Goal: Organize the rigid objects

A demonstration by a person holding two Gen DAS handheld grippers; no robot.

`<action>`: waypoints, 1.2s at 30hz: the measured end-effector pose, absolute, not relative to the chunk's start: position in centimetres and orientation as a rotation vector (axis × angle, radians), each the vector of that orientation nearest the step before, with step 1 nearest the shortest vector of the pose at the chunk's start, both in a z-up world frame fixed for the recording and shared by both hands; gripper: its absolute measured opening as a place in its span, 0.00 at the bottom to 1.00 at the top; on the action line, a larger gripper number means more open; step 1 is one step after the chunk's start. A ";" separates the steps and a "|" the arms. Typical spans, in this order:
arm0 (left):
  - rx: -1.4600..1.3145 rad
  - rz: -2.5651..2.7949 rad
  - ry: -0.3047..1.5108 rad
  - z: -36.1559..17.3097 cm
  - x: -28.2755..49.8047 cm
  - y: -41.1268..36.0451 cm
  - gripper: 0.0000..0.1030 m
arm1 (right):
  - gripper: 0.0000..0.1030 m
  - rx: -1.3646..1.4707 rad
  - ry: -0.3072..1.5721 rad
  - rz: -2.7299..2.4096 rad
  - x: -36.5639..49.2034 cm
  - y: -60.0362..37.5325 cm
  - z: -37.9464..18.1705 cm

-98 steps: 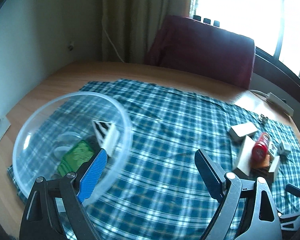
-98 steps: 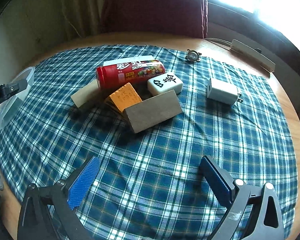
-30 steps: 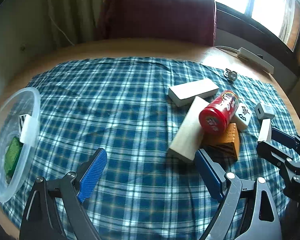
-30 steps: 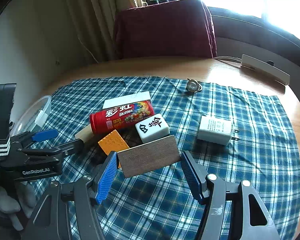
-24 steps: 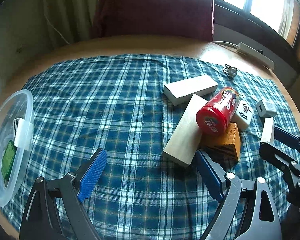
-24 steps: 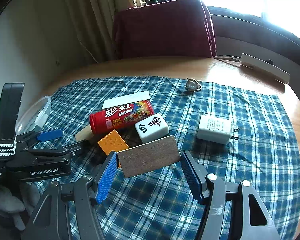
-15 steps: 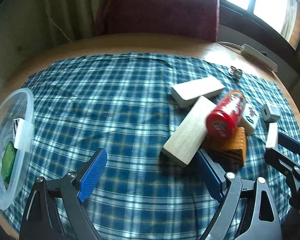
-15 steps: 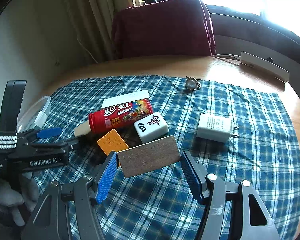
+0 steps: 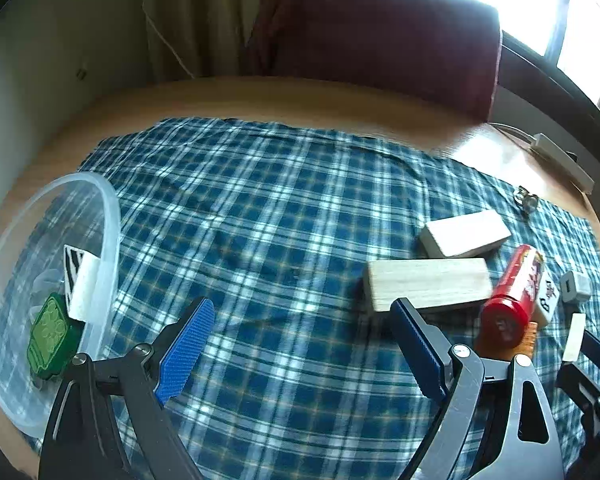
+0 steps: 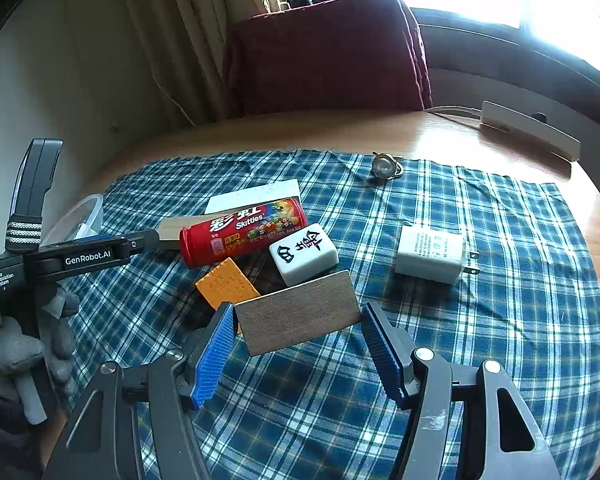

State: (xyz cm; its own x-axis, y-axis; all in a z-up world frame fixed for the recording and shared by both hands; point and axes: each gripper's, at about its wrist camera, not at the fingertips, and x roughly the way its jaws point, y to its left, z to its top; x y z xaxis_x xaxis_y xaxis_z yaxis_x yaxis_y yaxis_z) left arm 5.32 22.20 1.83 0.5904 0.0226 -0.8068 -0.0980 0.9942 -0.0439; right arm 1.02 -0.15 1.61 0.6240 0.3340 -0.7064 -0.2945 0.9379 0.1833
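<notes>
A dark wooden slab (image 10: 298, 311) stood on its long edge on the plaid cloth (image 10: 480, 320), and the right gripper (image 10: 296, 344) sat around it with a blue pad at each short end; whether the pads pressed it or only flanked it could not be told. Just behind the slab lay an orange block (image 10: 226, 284) and a white mahjong tile (image 10: 303, 254), then a red Skittles tube (image 10: 242, 230) on its side, with a pale wood block (image 9: 426, 284) and a white block (image 9: 464, 234) beyond it. A white charger (image 10: 428, 254) lay apart toward the cloth's right edge, and a small ring (image 10: 385, 166) sat near its far edge. The left gripper (image 9: 300, 344) was spread wide, holding nothing, its right finger (image 9: 416, 352) just beside the near end of the wood block. A gloved hand (image 10: 24, 356) gripped its handle. Between the pile and a clear bowl (image 9: 112, 240) at the cloth's left edge ran a broad stretch of bare cloth. In the bowl lay a green piece (image 9: 50, 334) and a striped white piece (image 9: 78, 280) leaning at the rim. The wooden table (image 10: 440, 136) showed bare past the cloth's far edge, with a white power strip (image 10: 528, 130) near the far right edge.
</notes>
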 end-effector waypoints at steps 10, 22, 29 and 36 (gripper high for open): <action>-0.024 -0.008 0.930 2.2 5.7 17.7 0.87 | 0.65 0.069 0.809 0.351 0.8 -0.3 2.0; 0.021 -0.062 0.964 1.1 7.0 15.2 0.87 | 0.65 0.080 0.810 0.334 0.6 -0.6 2.1; -0.010 -0.058 0.976 0.8 7.8 15.0 0.88 | 0.69 0.079 0.833 0.355 1.0 -0.5 1.6; -0.057 -0.071 0.991 0.5 8.8 15.1 0.89 | 0.74 0.080 0.832 0.381 1.2 -0.5 1.5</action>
State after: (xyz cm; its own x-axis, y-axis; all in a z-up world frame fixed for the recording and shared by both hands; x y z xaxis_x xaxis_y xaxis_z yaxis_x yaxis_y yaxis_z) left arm 8.85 15.09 0.53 0.5462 -0.0860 -0.8332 0.0339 0.9962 -0.0806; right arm 1.18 -0.48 1.49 0.6095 0.3610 -0.7058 -0.2986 0.9293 0.2174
